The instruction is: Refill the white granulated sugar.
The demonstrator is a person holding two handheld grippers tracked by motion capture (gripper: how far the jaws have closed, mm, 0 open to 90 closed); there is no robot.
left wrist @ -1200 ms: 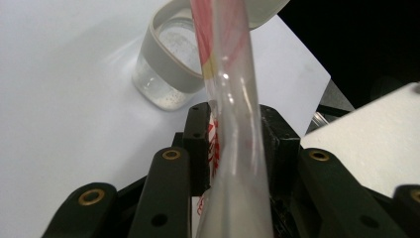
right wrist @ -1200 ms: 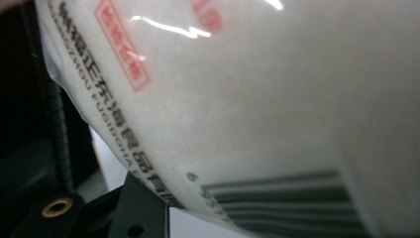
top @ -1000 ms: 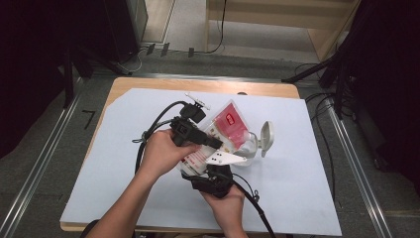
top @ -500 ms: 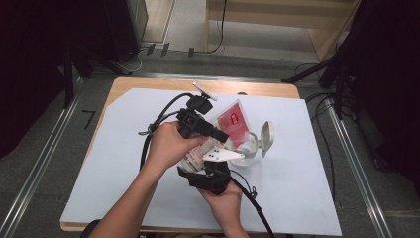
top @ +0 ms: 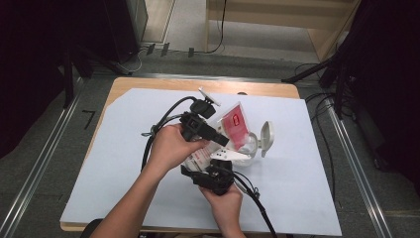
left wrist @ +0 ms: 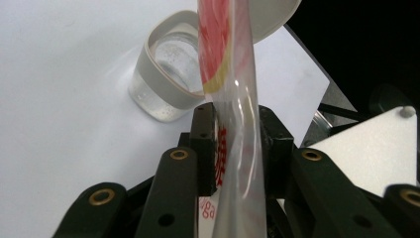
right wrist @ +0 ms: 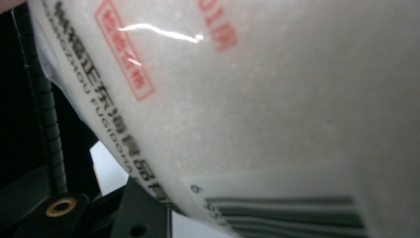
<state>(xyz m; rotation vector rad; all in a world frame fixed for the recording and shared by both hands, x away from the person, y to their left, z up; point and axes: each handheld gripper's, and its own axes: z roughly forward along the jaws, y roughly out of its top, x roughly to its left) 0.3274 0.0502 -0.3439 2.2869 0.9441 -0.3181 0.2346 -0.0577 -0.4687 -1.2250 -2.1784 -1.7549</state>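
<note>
White paper covers the table, and near its middle we see both hands working a bag of white grains over a clear jar.

In the high view the left hand holds the left gripper above the bag's upper, red-printed part. The right hand holds the right gripper just below it, at the bag's lower end. The bag lies tilted between them, its red end toward the jar. The jar stands just right of the grippers, with its white lid flipped open on the far side.

In the left gripper view we see the jaws closed narrow on the bag: the clear film with red print runs up between the two black pads and is pinched there. Beyond them the jar stands open on the paper, with a pale band round its mouth, and the bag's top edge hangs beside that mouth. Whether film and rim touch, we cannot tell.

In the right gripper view the bag presses close to the lens, white grains behind red and black print and a barcode. Black jaw parts show at the lower left. We cannot tell whether this claw grips the bag or merely sits against it.
</note>
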